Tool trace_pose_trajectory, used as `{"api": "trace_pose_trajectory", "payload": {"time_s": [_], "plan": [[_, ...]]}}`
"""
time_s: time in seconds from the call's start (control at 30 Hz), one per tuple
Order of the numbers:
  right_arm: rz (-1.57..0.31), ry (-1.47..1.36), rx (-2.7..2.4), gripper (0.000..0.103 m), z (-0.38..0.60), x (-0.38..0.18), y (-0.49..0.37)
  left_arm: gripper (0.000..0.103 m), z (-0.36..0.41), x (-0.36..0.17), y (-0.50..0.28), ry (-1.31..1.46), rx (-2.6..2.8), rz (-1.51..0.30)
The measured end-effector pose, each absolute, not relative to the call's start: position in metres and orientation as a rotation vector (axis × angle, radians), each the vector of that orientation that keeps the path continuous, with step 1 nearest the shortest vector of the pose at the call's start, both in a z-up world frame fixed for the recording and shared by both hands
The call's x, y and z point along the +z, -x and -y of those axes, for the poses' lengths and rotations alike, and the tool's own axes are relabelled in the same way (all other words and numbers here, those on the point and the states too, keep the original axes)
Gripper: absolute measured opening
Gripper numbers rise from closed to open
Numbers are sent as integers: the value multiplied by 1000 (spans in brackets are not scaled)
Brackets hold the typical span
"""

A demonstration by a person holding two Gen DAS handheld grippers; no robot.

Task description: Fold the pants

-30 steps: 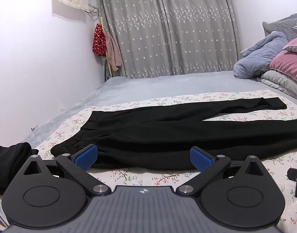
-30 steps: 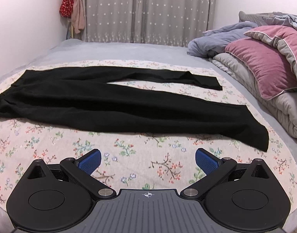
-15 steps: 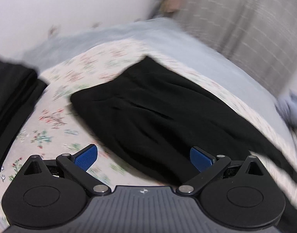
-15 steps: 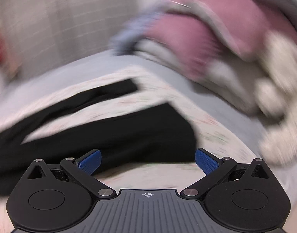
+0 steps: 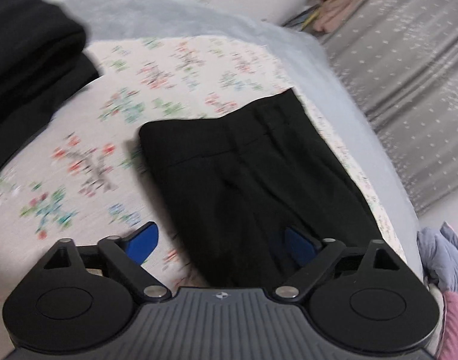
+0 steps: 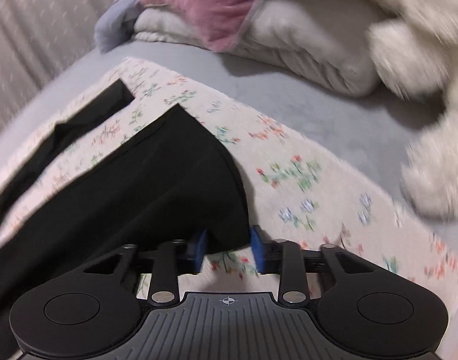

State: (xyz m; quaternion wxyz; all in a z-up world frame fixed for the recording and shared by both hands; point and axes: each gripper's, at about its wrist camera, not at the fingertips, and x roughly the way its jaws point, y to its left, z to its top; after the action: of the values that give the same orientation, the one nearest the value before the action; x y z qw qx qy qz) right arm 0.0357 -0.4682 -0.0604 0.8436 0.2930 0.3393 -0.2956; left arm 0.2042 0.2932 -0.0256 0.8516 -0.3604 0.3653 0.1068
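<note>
Black pants lie flat on a floral sheet (image 5: 169,69). In the left wrist view their waistband end (image 5: 229,144) is in the middle, and my left gripper (image 5: 223,241) hangs low over the near side edge of the waist. Its jaws stand wide and are closing, with the edge of the cloth between the blue pads (image 5: 145,240). In the right wrist view the near leg's hem (image 6: 199,180) reaches down to my right gripper (image 6: 228,247). That gripper's jaws are closing, with the hem corner between the pads (image 6: 257,247), which stand narrowly apart. The far leg (image 6: 88,114) lies separate.
A stack of folded black clothes (image 5: 34,60) sits at the upper left of the sheet. Grey curtains (image 5: 408,90) hang behind the bed. A pink pillow (image 6: 199,6), a grey quilt (image 6: 304,48) and a white plush thing (image 6: 423,120) crowd the bed past the leg hems.
Both grippers have swung apart and dipped, the left one to the waist end and the right one to the near leg's hem. The right jaws have narrowed sharply around the hem corner.
</note>
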Motion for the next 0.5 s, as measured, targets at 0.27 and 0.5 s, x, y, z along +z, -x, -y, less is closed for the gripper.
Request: {"api": "trace_pose_trajectory", "payload": {"time_s": [0.27, 0.5], "plan": [[-597, -545, -580, 3, 465, -38, -36, 25, -291, -40, -230, 692, 276, -802], [-484, -595, -539, 2, 474, -24, -17, 8, -290, -30, -228, 673, 268, -771]]}}
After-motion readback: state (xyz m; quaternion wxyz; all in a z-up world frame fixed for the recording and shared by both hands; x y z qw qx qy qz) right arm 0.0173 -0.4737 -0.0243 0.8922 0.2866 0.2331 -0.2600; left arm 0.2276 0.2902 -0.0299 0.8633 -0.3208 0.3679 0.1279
